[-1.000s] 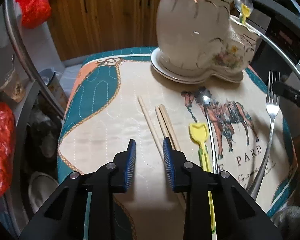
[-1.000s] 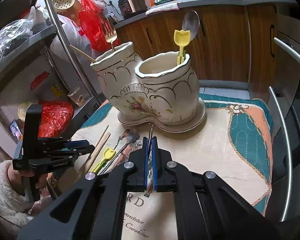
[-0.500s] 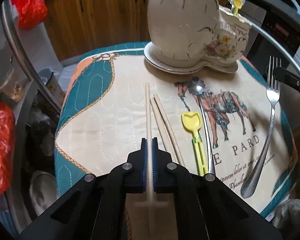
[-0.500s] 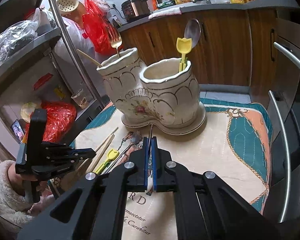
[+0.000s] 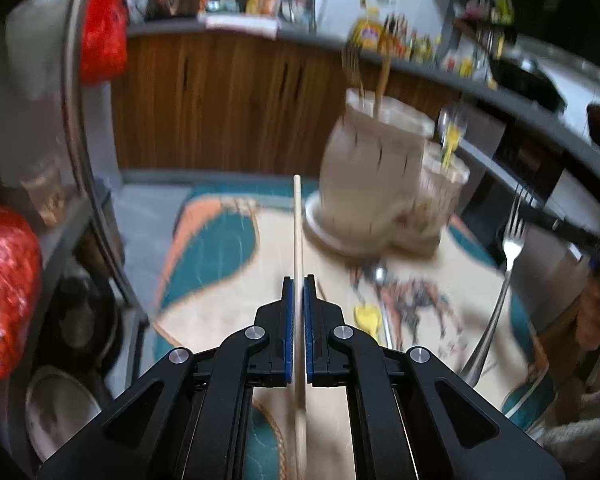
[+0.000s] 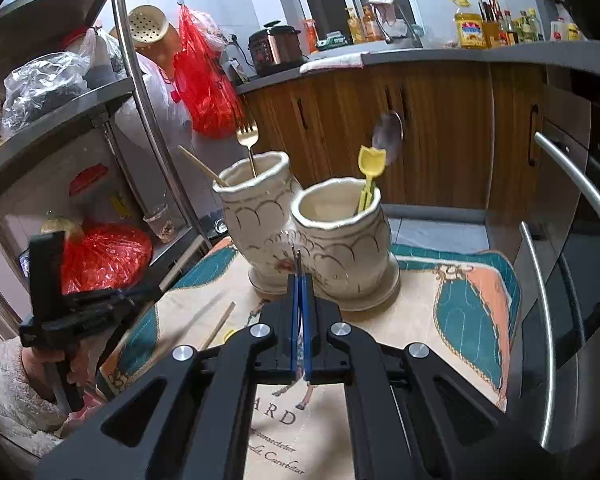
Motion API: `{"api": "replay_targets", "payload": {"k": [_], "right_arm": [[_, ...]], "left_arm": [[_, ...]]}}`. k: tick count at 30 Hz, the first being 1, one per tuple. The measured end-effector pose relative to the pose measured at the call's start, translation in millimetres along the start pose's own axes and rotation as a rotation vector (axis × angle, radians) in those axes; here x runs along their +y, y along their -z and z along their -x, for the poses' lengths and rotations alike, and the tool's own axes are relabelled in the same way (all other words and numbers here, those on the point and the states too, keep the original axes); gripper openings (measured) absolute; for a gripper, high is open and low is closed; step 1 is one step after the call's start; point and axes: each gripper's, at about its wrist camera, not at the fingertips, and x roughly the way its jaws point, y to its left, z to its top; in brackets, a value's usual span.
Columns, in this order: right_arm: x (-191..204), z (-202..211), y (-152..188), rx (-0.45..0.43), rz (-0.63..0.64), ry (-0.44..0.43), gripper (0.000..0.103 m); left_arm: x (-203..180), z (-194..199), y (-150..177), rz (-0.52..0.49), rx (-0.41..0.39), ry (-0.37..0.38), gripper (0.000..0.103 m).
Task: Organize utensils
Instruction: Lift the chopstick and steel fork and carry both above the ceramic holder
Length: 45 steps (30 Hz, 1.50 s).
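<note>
Readable text: only the printed cloth (image 6: 416, 316) gives you any. In the right wrist view, bottom centre, you get "ARD" in big serif letters, then a script line ending "Carabiure"-ish; the rest is hidden by the gripper. Bottle labels on the counter (image 6: 428, 54), upper right, are too small to read. Left wrist view is motion-blurred, so no text there.

Your left gripper (image 5: 299, 292) has its fingers pinched tight on a single chopstick (image 5: 297, 224), which sticks up toward frame centre, off the cloth. Your right gripper (image 6: 299, 292) is also pinched narrow, on a fork (image 5: 508, 248); in the right view only its thin edge shows above the pads, while the left view shows it at right, tines up, clear of the cloth.

The holder (image 6: 312, 232), a two-pot ceramic piece on one base, sits at the far edge of the cloth, frame centre. Its left pot has a gold fork and a stick in it; the right pot has a yellow spoon (image 6: 370, 176) plus a metal spoon.

Still on the cloth: a chopstick (image 6: 218, 326) at lower left in the right view, and a yellow spoon and a metal spoon (image 5: 380, 292), blurred, in the left view.

Room: the cloth right of the holder is bare. The steel shelf rack (image 6: 140, 92) crowds the left edge, and the oven handle rails (image 6: 548, 320) hem in the right.
</note>
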Motion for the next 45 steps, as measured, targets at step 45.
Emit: {"api": "replay_targets", "payload": {"k": [45], "right_arm": [[-37.9,-33.1,-107.9,-0.247,0.108,0.318,0.002]], "left_arm": [[-125.6,-72.2,-130.5,-0.197,-0.545,0.061,0.005]]}}
